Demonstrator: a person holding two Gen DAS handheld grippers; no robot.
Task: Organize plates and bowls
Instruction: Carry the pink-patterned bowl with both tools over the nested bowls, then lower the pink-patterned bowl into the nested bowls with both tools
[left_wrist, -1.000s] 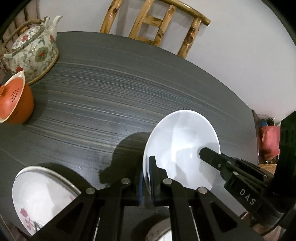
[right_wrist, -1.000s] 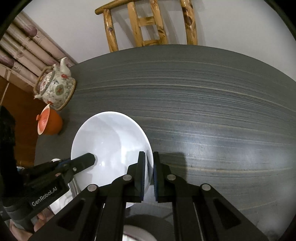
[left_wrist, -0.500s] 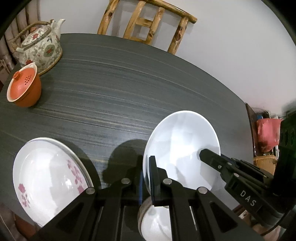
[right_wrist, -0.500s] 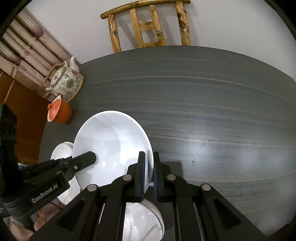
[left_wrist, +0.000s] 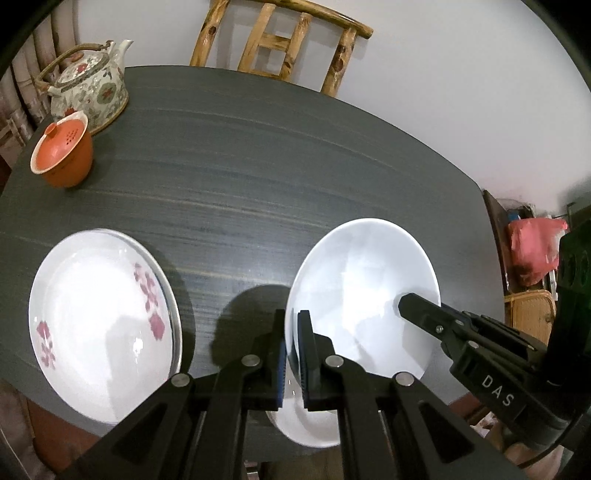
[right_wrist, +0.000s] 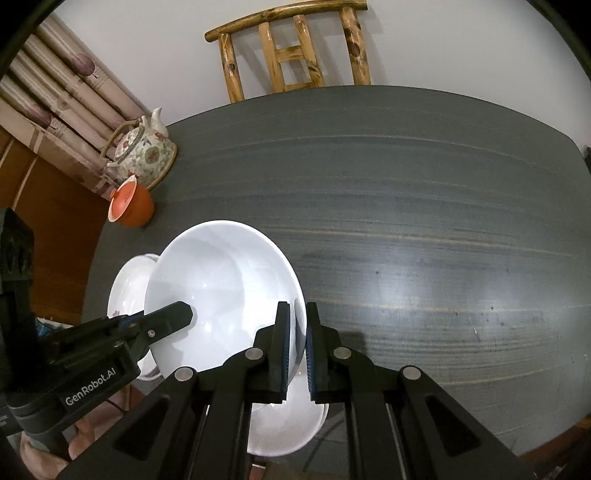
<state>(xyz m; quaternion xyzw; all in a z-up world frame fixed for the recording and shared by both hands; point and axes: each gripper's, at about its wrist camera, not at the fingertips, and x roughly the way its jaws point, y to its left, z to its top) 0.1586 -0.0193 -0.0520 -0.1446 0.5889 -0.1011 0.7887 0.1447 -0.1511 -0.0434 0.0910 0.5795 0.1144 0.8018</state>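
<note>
A plain white bowl (left_wrist: 362, 295) (right_wrist: 221, 291) hangs tilted above the dark table (left_wrist: 258, 166), held from both sides. My left gripper (left_wrist: 293, 332) is shut on its left rim, and my right gripper (right_wrist: 297, 332) is shut on the opposite rim. Each gripper shows in the other's view, with a fingertip (left_wrist: 410, 306) (right_wrist: 183, 314) inside the bowl. Directly under the held bowl, a second white bowl (left_wrist: 310, 428) (right_wrist: 280, 432) rests by the table's near edge, partly hidden. To the left lies a white plate with pink flowers (left_wrist: 103, 317) (right_wrist: 129, 288).
A flowered teapot (left_wrist: 88, 85) (right_wrist: 142, 151) and an orange lidded cup (left_wrist: 62, 155) (right_wrist: 131, 203) stand at the far left of the table. A wooden chair (left_wrist: 280, 44) (right_wrist: 291, 48) stands behind the table by the wall. A hand (right_wrist: 85, 443) holds the left gripper.
Both grippers have carried the white bowl back toward the table's near edge and slightly up. The flowered plate and the second white bowl have come into view beneath.
</note>
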